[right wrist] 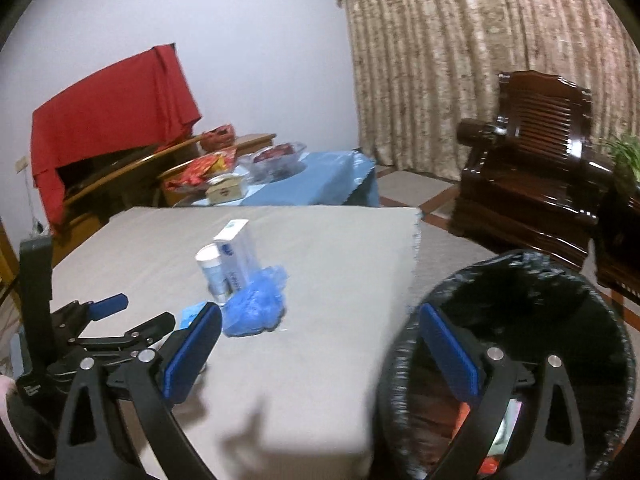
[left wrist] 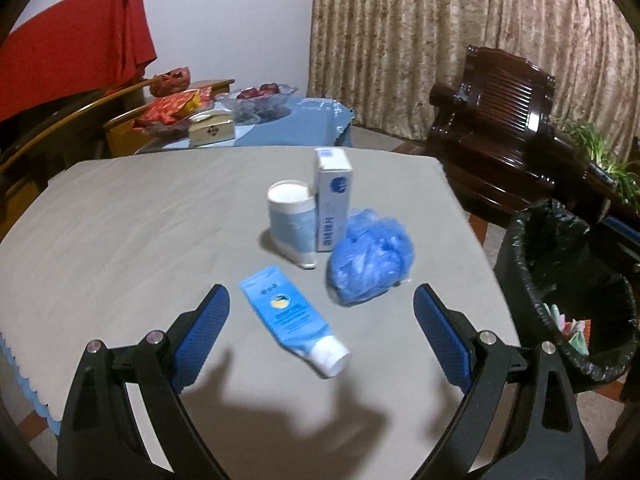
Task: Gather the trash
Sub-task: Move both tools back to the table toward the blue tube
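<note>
On the grey table [left wrist: 120, 216] lie a blue tube with a white cap [left wrist: 292, 320], a crumpled blue plastic bag [left wrist: 366, 260], a leaning round canister [left wrist: 290, 224] and an upright white box [left wrist: 332, 200]. My left gripper [left wrist: 322, 320] hovers open over the tube, which lies between its blue pads. The right wrist view shows the bag [right wrist: 256, 304], canister [right wrist: 212, 272] and box [right wrist: 238, 252]. There my right gripper [right wrist: 320, 340] is open and empty, straddling the table's right edge and the black-lined trash bin [right wrist: 560, 312]. The left gripper [right wrist: 120, 320] shows at the left.
The trash bin [left wrist: 560, 272] stands off the table's right side and holds a few colourful scraps. A dark wooden armchair [left wrist: 496, 136] stands behind it. A blue-covered side table [left wrist: 304, 120] with a glass bowl and boxes sits beyond the far edge. Curtains hang at the back.
</note>
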